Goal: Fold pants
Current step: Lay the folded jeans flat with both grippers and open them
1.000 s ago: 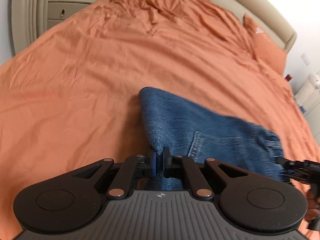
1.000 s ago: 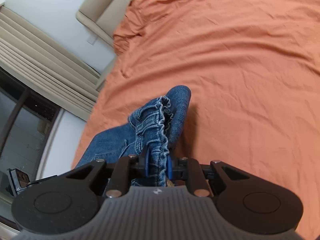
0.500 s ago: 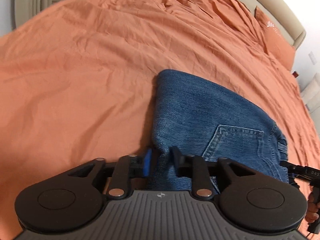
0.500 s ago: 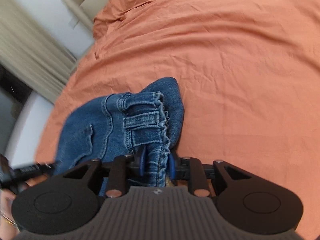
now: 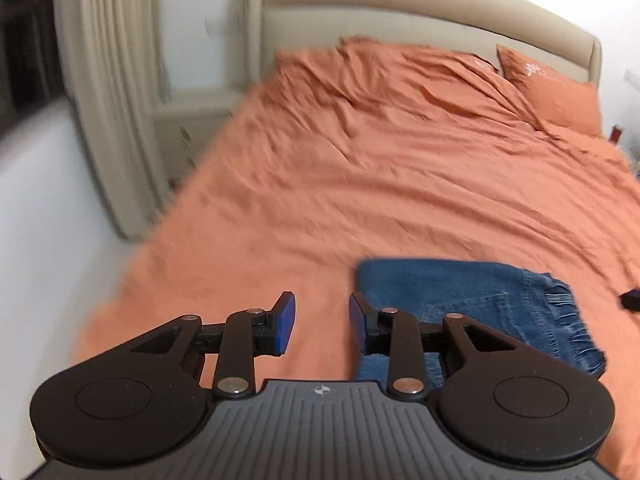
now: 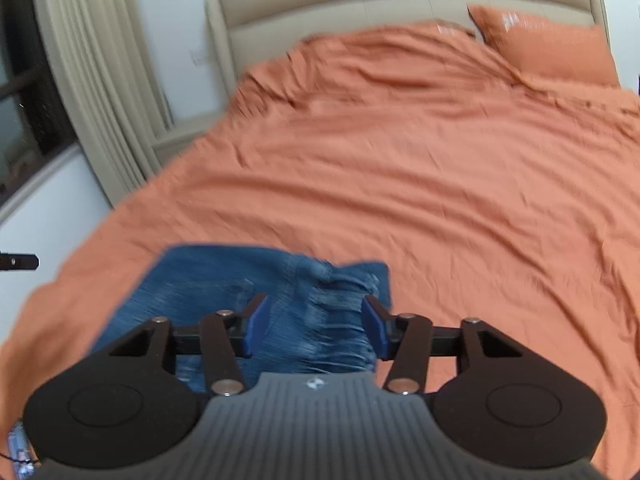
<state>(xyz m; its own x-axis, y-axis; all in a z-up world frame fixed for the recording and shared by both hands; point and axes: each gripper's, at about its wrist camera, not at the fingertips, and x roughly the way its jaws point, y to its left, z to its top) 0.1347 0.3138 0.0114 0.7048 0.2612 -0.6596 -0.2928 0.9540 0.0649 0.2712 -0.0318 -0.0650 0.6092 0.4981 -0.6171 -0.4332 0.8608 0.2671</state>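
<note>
Currently, my left gripper (image 5: 322, 326) and right gripper (image 6: 314, 328), jaws just opened and empty, hover over the folded blue denim pants (image 6: 240, 280) at lower frame on the orange bedsheet (image 6: 440, 200); risk: bunched waistband springs the fold open.

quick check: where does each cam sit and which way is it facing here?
Left wrist: sits on the left gripper, angled down across the orange bed toward the headboard; own jaws open on nothing, jeans lower right.
Right wrist: sits on the right gripper, same heading; own jaws open above the jeans, having just been opening.
Shared: bed, headboard, pillow, curtain, folded jeans.
</note>
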